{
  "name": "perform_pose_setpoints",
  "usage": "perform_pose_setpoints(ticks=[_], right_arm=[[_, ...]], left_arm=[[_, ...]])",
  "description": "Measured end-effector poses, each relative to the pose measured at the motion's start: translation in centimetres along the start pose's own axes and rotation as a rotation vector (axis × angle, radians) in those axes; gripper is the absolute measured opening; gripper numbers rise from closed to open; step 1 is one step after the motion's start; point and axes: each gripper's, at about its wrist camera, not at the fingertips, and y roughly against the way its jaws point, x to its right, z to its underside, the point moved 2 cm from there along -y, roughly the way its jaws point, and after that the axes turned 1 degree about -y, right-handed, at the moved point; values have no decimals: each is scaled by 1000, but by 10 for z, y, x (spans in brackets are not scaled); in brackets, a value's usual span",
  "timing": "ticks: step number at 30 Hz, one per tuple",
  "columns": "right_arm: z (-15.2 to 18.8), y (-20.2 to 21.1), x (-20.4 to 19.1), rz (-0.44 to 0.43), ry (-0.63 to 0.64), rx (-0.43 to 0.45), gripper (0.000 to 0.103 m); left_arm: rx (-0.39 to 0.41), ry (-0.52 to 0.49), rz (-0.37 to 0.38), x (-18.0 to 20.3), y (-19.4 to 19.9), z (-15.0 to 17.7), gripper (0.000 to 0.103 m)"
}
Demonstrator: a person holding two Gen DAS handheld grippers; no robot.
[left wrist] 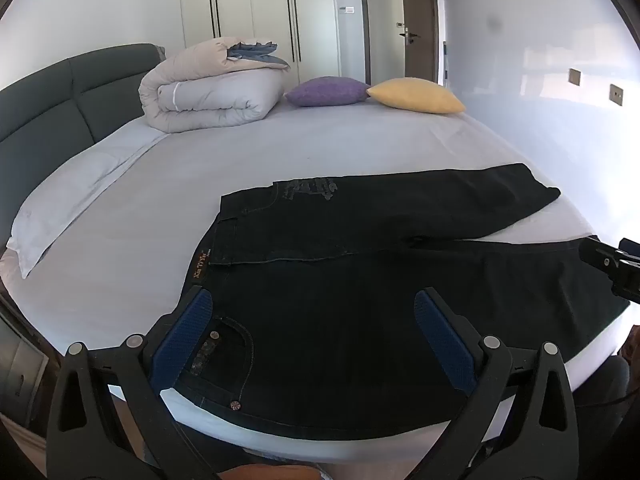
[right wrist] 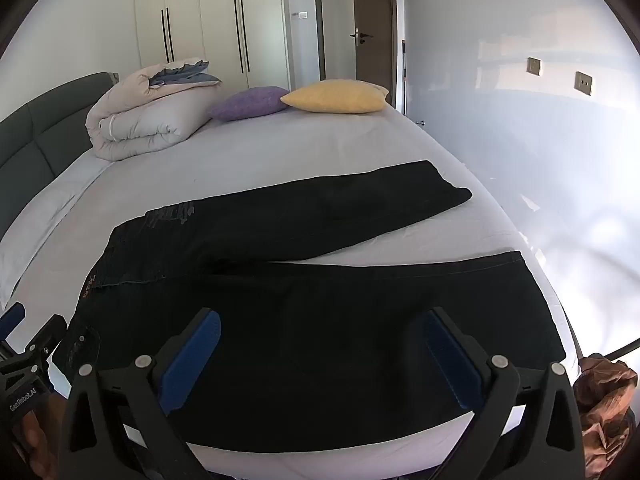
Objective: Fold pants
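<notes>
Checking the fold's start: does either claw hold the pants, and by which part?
Nothing is held. The left claw and right claw are open above the black denim pants.

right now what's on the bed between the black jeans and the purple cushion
Nothing: between the black jeans and the purple cushion lies only bare pale sheet, clearest in the right wrist view.

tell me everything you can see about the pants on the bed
The pants are black denim-looking jeans, spread flat and unfolded on the pale bed sheet. The waistband with a brown patch lies to the left; the two legs run right, splayed apart in a V, sheet showing between them. The near leg reaches the bed's right edge. A pocket with rivets and faint printing near the far hip show. Both open grippers hover over the near side; neither grips the cloth.
</notes>
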Motion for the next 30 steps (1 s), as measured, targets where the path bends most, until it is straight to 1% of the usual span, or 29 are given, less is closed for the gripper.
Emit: perform_pose_setpoints(ticks=[5,17,22,30], right_arm=[[1,-1,-1,5,2,0,103],[3,-4,-3,8,5,0,103],[11,-4,-12,7,4,-2,103],[16,-9,-18,5,15,-2,103]], left_arm=[[-2,-10,-4,2,0,1,103],[-7,1,2,-1,-6,6,103],[-13,4,1,-4,-9,19,103],[-18,5,2,-4,-10,19,103]])
